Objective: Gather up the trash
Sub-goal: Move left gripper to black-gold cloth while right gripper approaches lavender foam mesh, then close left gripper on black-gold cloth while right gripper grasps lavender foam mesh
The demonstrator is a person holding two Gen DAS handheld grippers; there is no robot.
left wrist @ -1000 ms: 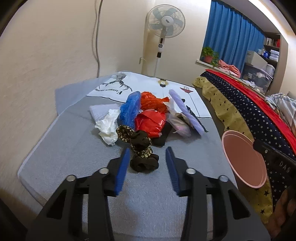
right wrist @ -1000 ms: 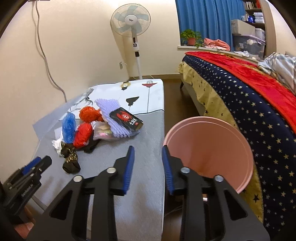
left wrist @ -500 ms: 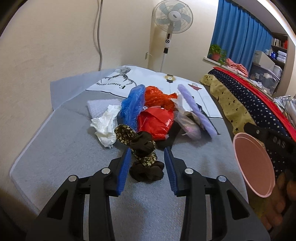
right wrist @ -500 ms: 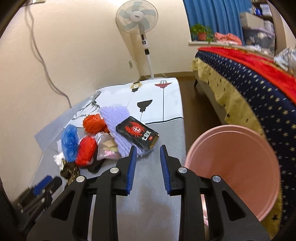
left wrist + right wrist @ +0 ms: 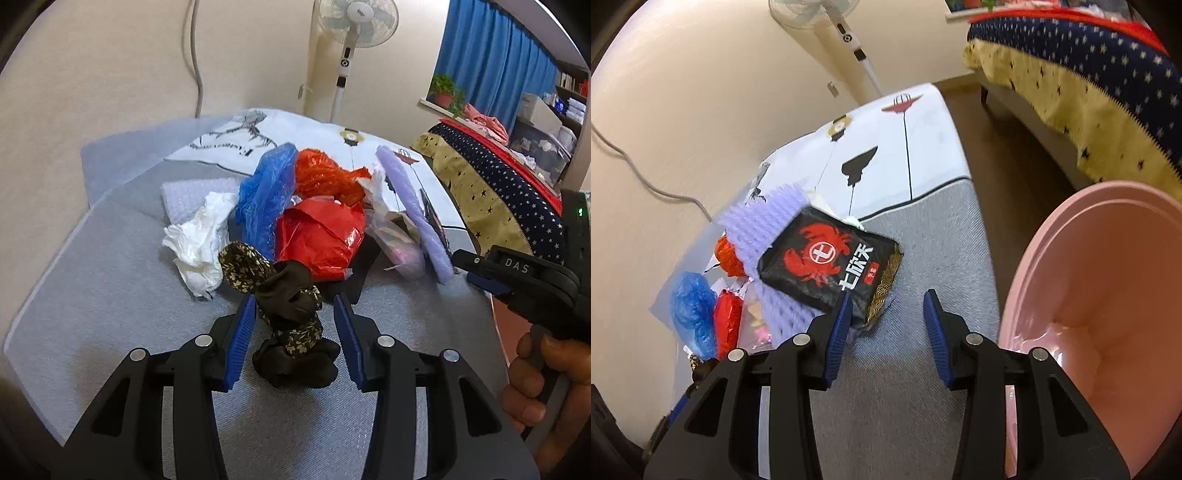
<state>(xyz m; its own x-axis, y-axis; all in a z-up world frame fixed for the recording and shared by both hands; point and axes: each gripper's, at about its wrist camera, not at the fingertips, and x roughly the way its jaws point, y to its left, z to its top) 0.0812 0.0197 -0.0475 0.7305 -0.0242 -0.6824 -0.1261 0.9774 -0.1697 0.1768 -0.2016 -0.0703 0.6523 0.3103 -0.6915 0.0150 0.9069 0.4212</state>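
Note:
A pile of trash lies on a grey mat (image 5: 110, 295). My left gripper (image 5: 294, 314) is open, its blue pads on either side of a dark floral cloth scrap (image 5: 291, 314). Behind it lie white tissue (image 5: 201, 240), a blue bag (image 5: 264, 195), red bags (image 5: 321, 232) and purple foam netting (image 5: 413, 206). My right gripper (image 5: 886, 314) is open over the mat, its left pad beside a black crab-print packet (image 5: 827, 266) lying on the purple foam netting (image 5: 764, 225). A pink bin (image 5: 1108, 314) stands at the right.
A standing fan (image 5: 351, 29) and a cable (image 5: 195, 55) are at the far wall. A bed with a star-patterned cover (image 5: 498, 184) runs along the right. A white printed cloth (image 5: 886, 147) covers the far end of the mat. Brown floor (image 5: 1008, 177) lies between mat and bed.
My left gripper has moved forward so the floral cloth now sits between its pads. My right gripper has swung left and down from the pink bin to the black packet.

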